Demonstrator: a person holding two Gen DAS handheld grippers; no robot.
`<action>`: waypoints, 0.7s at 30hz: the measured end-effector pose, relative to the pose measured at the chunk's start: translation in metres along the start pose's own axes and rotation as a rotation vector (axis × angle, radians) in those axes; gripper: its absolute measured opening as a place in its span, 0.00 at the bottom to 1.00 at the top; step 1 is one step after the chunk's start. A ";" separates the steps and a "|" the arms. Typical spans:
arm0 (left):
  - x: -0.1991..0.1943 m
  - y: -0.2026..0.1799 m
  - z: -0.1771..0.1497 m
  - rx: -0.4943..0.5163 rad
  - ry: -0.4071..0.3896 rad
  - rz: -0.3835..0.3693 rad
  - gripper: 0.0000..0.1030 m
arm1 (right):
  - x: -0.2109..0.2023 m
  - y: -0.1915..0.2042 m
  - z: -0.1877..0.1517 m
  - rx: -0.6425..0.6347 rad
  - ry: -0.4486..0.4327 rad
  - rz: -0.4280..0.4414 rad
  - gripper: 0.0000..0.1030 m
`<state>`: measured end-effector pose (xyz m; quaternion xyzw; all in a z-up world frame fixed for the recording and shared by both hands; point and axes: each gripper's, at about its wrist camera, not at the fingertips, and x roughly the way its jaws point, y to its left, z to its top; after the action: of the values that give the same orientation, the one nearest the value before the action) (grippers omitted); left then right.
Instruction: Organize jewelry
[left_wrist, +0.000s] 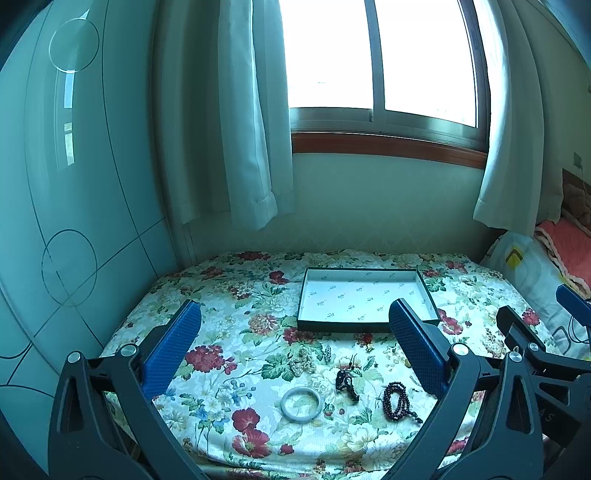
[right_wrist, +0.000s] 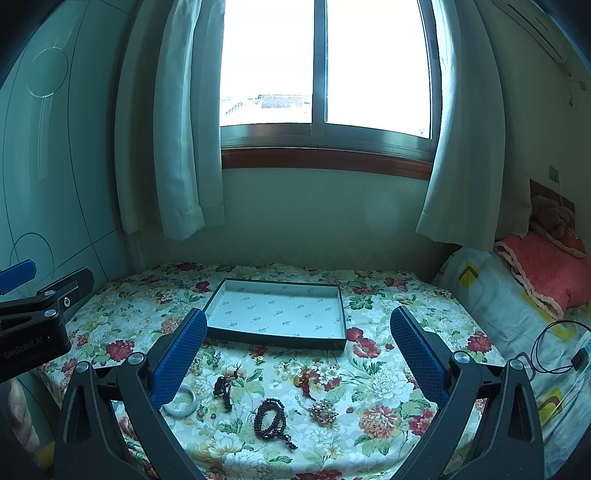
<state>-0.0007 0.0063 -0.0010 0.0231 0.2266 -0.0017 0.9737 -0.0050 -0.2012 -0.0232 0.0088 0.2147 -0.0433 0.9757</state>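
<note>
Jewelry, a gold brooch seen only by the right wrist, lies beneath both spread, empty grippers.

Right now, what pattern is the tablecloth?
Floral: red flowers and green leaves on cream tablecloth. Right wrist view shows it best.

- Left wrist view looks forward between its hand-held gripper fingers, from above the floral bed, toward the window.
- Right wrist view sits just right, facing likewise; both share the tray ahead.
</note>
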 end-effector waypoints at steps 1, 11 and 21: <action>0.000 0.000 0.000 0.000 0.000 0.000 0.98 | -0.001 0.000 0.000 0.000 0.000 -0.001 0.96; 0.001 0.001 -0.002 -0.001 0.001 0.000 0.98 | 0.000 0.000 0.000 -0.002 0.000 0.000 0.96; -0.001 0.001 -0.004 0.000 0.002 0.001 0.98 | 0.000 0.000 0.000 -0.003 0.001 0.000 0.96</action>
<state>-0.0032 0.0074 -0.0040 0.0229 0.2276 -0.0013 0.9735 -0.0051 -0.2007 -0.0232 0.0074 0.2151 -0.0432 0.9756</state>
